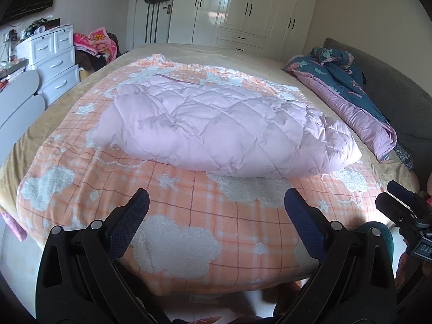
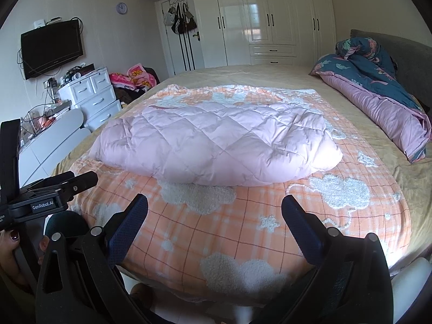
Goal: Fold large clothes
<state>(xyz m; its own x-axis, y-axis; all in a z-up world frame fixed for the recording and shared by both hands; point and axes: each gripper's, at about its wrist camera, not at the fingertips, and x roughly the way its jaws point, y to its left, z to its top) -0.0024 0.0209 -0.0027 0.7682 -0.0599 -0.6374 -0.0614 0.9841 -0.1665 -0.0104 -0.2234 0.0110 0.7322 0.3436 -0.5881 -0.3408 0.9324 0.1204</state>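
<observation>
**Claws held wide over the foot of the bed, jacket lying untouched**

The left claw is spread wide with nothing between its fingers, and the right claw is spread the same way, also empty. Both hover above the near edge of the bed, apart from the cloth below. The pale pink quilted jacket lies in a puffy heap in the middle of an orange checked blanket with white fluffy clouds (the blanket covers most of the tan bedspread). Along the right side by the grey headboard sits a rumpled blue and mauve duvet. Behind the bed stand glossy white wardrobes; a white drawer unit and a wall-mounted television are on the left, and bags hang on the door.
</observation>
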